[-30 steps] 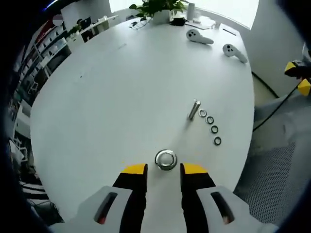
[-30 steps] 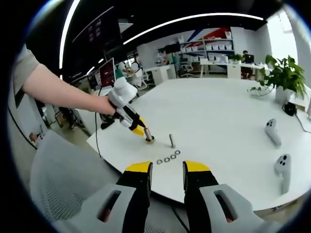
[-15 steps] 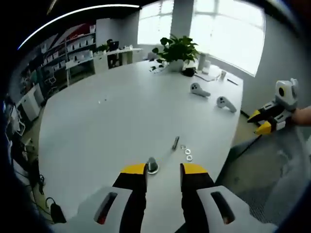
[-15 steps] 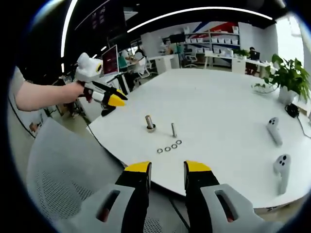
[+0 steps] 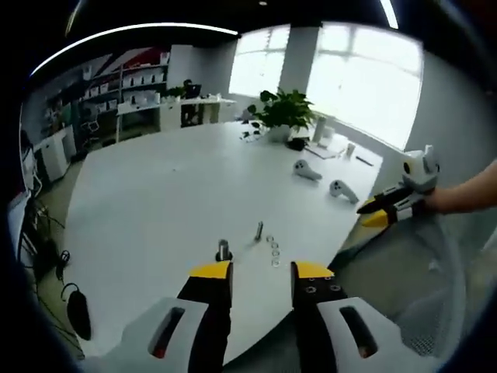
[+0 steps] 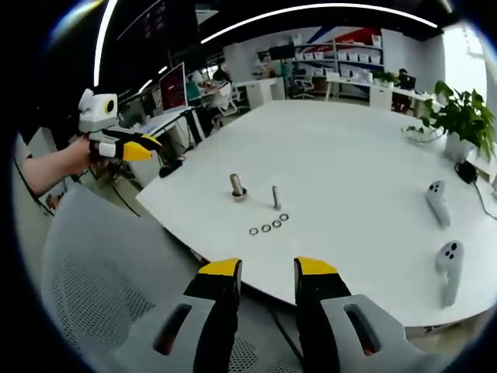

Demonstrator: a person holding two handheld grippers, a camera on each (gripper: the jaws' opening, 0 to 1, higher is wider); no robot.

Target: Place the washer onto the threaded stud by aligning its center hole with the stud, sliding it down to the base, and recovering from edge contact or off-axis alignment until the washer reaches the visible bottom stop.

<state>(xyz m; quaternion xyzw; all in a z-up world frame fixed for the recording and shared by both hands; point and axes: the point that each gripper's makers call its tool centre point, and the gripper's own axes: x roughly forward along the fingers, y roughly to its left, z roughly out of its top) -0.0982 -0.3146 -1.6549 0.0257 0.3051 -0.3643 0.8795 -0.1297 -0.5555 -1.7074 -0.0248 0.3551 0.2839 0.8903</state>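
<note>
four washers [image 6: 266,228], two studs [image 6: 236,186], two controllers [image 6: 436,196], one plant [image 6: 461,116].

In the right gripper view the stud [image 6: 236,186] stands on the desk [image 6: 349,167] near its near edge, a bolt [image 6: 275,197] just beside it at 3 o'clock. The washers [image 6: 269,226] lie in a row before the bolt, towards the edge. Two controllers [image 6: 446,233] lie well apart at 3 o'clock, a plant [image 6: 458,116] behind them at 2 o'clock. A chair [image 6: 101,272] stands before the desk at 8 o'clock.
</note>
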